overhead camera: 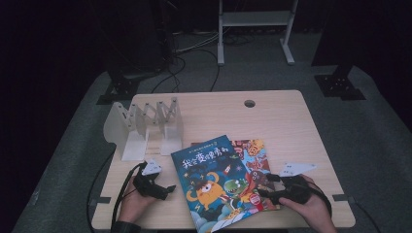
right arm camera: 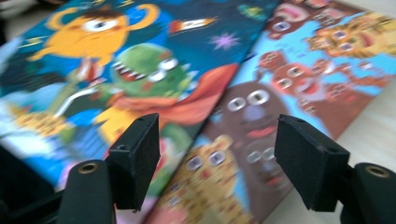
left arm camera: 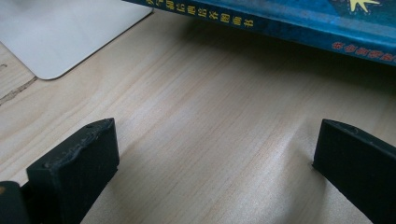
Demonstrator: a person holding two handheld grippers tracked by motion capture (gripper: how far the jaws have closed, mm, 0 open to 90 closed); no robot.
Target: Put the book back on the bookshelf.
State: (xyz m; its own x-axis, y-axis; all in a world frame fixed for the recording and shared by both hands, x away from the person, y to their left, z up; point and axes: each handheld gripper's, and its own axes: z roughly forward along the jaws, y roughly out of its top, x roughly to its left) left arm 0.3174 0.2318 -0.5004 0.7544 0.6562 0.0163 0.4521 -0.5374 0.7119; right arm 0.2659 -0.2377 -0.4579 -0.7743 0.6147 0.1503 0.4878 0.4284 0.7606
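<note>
- High view: blue monster picture book (overhead camera: 214, 182) lies on pale wooden desk (overhead camera: 282, 121) near front edge, overlapping brown animal picture book (overhead camera: 253, 162).
- Left gripper (overhead camera: 167, 189) wide, empty, beside blue book's spine.
- Right gripper (overhead camera: 262, 193) parted, empty, over both covers.

The surface (left arm camera: 205, 140) was pale wood with a smooth, faintly shiny grain. The blue book (overhead camera: 212, 182) and the book beneath it (right arm camera: 299, 93) had glossy printed paper covers. The white rack (overhead camera: 145, 127) looked like matt plastic, perhaps. The left claw (left arm camera: 212, 158) had matt black, slightly rough pads.
</note>
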